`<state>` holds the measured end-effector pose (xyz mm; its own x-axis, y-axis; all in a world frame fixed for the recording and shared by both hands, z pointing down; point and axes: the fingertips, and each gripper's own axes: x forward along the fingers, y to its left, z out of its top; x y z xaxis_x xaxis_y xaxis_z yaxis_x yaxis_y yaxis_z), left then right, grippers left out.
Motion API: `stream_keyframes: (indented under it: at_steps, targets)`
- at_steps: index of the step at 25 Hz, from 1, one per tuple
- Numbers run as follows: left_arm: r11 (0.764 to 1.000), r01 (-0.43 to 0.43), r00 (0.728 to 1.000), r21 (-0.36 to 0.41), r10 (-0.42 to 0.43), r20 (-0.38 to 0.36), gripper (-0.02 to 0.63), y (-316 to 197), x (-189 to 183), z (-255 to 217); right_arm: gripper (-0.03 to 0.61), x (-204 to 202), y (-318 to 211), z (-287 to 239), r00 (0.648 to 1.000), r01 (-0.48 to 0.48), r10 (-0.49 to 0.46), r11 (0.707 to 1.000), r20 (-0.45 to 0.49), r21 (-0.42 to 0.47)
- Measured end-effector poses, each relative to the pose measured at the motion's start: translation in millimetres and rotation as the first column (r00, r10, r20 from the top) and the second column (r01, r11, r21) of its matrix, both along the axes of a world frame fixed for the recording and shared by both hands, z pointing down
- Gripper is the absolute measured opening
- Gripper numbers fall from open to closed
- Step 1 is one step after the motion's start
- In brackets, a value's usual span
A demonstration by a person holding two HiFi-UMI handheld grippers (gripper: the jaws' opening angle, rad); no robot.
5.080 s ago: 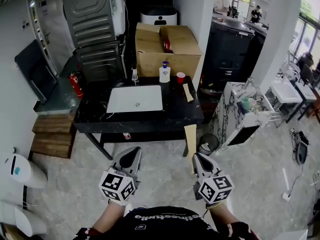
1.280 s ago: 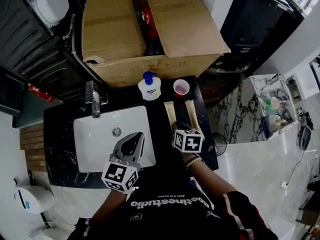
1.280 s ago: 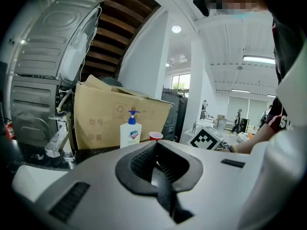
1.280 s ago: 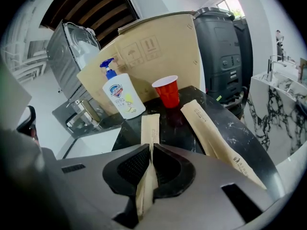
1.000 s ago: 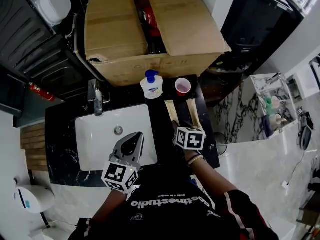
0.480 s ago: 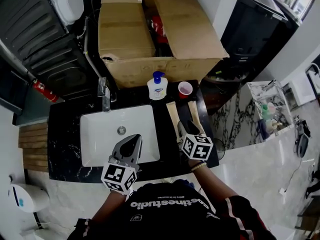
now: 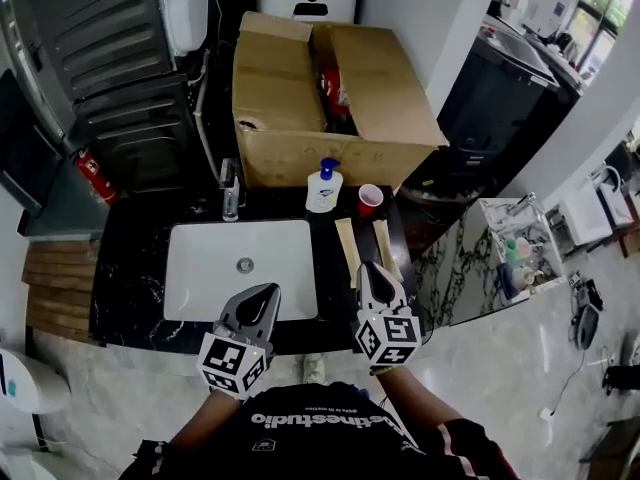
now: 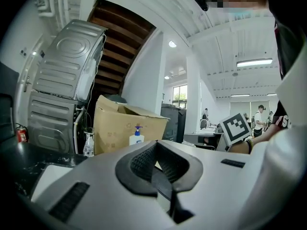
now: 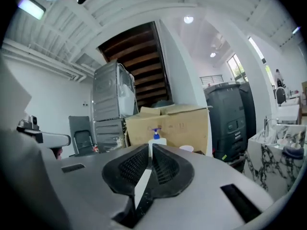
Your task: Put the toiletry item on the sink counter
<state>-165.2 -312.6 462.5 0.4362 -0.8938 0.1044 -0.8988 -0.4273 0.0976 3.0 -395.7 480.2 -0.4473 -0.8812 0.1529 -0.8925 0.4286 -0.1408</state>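
Two long beige toiletry boxes [image 7: 346,252] [image 7: 384,246] lie side by side on the black sink counter [image 7: 130,278], right of the white basin [image 7: 200,268]. My right gripper [image 7: 366,267] [image 9: 149,150] hovers at their near ends, above the counter's front edge. Its jaws are closing, with only a thin slit left and nothing between them. My left gripper [image 7: 268,290] [image 8: 154,145] is shut and empty over the basin's front rim.
A soap pump bottle [image 7: 324,188] and a red cup [image 7: 370,199] stand at the counter's back, a faucet [image 7: 231,190] behind the basin. An open cardboard box [image 7: 300,98] sits behind the counter. A marble stand [image 7: 490,258] is to the right, a fire extinguisher [image 7: 92,176] to the left.
Five seconds ago my right gripper held a beige box in front of the counter; now it lies beside the other. Both grippers have drawn back towards the counter's front edge.
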Motion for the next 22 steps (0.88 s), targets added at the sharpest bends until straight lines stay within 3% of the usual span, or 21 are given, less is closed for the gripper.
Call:
stream_keyframes:
  at_steps: [7, 14, 22]
  targets:
    - [0.999, -0.012, 1.000, 0.046, 0.013, -0.024, 0.014, 35.5, 0.9, -14.9, 0.038, -16.5, 67.9, -34.9, 1.000, 0.015, -0.014, 0.994, -0.011, 0.111]
    - [0.998, -0.011, 0.998, 0.059, 0.014, -0.056, 0.014, 69.1, 5.1, -10.2, 0.038, -27.3, 120.9, -43.0, 0.997, 0.063, -0.058, 0.991, -0.048, 0.117]
    - [0.995, -0.012, 1.000, 0.104, 0.013, -0.013, 0.014, 92.9, 8.7, -15.6, 0.038, -30.2, 154.2, -45.3, 0.995, 0.096, -0.093, 0.989, -0.036, 0.109]
